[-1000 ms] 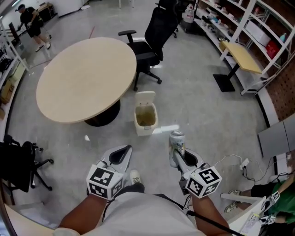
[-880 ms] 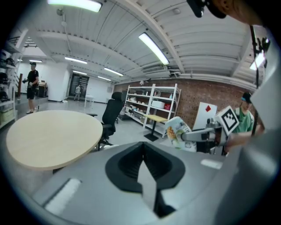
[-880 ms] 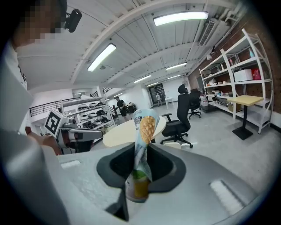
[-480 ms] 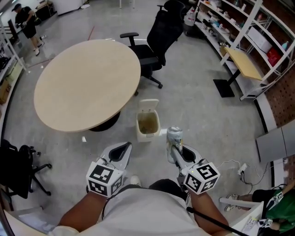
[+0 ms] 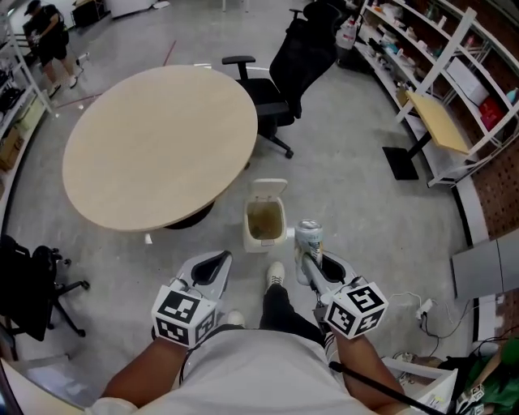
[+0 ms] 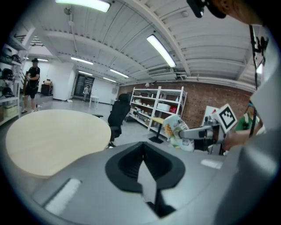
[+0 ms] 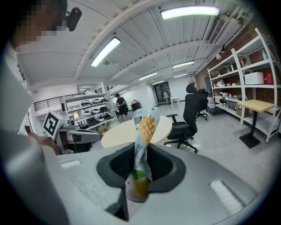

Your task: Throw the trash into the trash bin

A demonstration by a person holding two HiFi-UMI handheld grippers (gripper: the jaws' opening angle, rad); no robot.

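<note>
Head view: the right tool is clenched on a can, held upright just short of the open trash bin on the grey floor. The left tool is closed on nothing. The carry looks nearly done; next the can must go over the bin's mouth and be let go. Left gripper view: jaws together, a round desk beyond. Right gripper view: the can pinched between the jaws, an office chair and shelves behind.

Bright, even light from ceiling strips; soft shadows; fisheye vignette; near foreground probably blurred.
</note>
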